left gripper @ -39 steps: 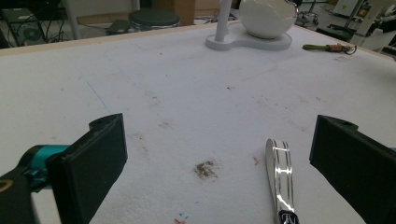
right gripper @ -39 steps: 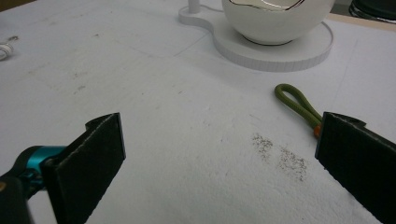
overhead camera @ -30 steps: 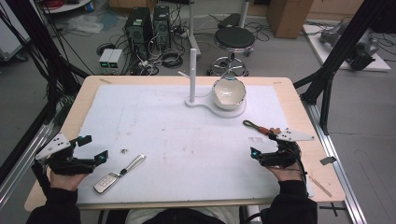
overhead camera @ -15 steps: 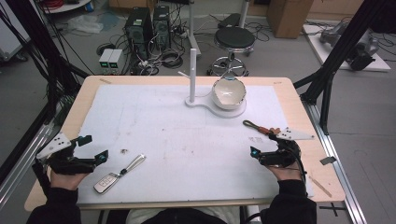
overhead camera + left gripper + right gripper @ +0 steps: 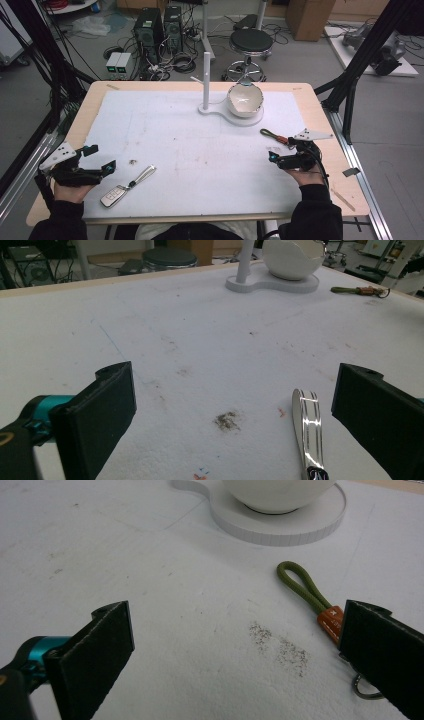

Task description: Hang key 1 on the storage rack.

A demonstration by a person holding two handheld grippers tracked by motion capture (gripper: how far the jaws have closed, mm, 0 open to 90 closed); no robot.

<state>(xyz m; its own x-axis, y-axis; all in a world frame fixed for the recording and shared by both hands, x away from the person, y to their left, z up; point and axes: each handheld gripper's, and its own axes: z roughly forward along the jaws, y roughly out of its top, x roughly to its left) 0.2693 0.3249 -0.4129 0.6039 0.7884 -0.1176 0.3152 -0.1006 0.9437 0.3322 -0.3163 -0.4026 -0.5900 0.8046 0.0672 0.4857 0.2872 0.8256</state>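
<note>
My left gripper (image 5: 103, 157) rests open at the table's front left. A car key fob (image 5: 116, 195) with a silver metal strap (image 5: 142, 176) lies just right of it. In the left gripper view the gripper (image 5: 235, 405) holds nothing, and the strap (image 5: 307, 435) lies by the right jaw. My right gripper (image 5: 281, 151) rests open at the front right. An olive cord loop with an orange tag (image 5: 272, 135) lies beside it. In the right gripper view the gripper (image 5: 235, 645) holds nothing, and the cord loop (image 5: 302, 587) runs behind the right jaw.
A white bowl (image 5: 244, 99) sits on a flat white stand (image 5: 250, 119) with an upright post (image 5: 206, 80) at the table's far middle. A small dark speck (image 5: 133, 161) lies near the strap. A white mat (image 5: 200, 150) covers the tabletop. Stool and computers stand beyond.
</note>
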